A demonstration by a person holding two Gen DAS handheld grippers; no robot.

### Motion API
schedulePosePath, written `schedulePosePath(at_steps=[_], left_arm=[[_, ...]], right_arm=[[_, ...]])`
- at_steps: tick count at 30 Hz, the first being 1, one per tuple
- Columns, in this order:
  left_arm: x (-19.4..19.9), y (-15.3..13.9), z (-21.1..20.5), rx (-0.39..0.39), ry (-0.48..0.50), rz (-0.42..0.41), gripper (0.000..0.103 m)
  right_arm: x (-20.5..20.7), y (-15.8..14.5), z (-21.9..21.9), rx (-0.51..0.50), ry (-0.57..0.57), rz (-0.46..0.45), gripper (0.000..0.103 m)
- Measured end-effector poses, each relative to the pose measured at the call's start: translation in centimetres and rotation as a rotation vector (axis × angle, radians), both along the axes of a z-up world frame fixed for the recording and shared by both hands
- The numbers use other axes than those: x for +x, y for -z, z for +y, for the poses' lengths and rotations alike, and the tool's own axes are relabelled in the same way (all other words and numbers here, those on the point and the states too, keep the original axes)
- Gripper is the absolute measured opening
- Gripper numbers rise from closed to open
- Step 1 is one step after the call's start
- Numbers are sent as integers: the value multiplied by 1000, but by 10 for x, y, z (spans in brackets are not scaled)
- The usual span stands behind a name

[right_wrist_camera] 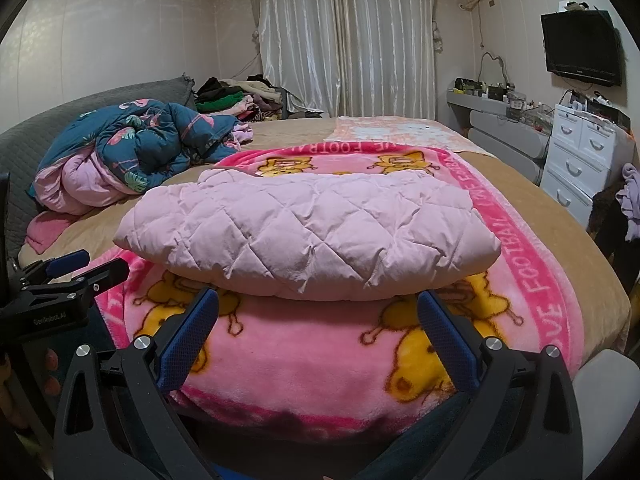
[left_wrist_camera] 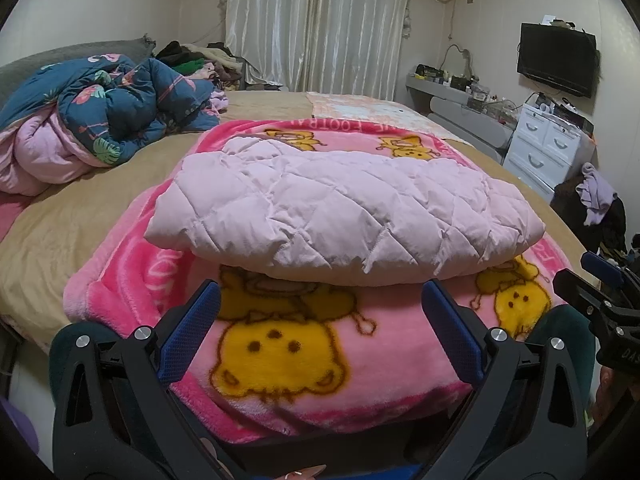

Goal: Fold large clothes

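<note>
Your left gripper (left_wrist_camera: 320,304) and right gripper (right_wrist_camera: 318,312) both hang with jaws spread wide and nothing between the blue pads (left_wrist_camera: 196,320), just short of the near edge of the bed (left_wrist_camera: 60,216). The folded pink quilted jacket (left_wrist_camera: 340,216) lies as a thick bundle on the pink blanket (left_wrist_camera: 320,356) with yellow cartoon figures, just beyond both pairs of fingertips and apart from them. To your left, a crumpled blue flamingo-print duvet (left_wrist_camera: 104,112) sits near the headboard. White drawers (right_wrist_camera: 580,156) stand at right under a wall television (right_wrist_camera: 582,48).
</note>
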State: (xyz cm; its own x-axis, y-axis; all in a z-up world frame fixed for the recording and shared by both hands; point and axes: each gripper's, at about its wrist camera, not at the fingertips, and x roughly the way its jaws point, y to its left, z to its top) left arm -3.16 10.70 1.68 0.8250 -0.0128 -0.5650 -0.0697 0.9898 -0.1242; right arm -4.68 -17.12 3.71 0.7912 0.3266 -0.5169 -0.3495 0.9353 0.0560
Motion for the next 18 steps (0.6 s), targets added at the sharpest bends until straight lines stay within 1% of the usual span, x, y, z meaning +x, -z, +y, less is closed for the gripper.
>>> schedulePosePath(at_steps=[18], left_arm=[[0, 1, -1, -2, 1, 0, 94]], right_arm=[[1, 0, -1, 1, 5, 4, 99]])
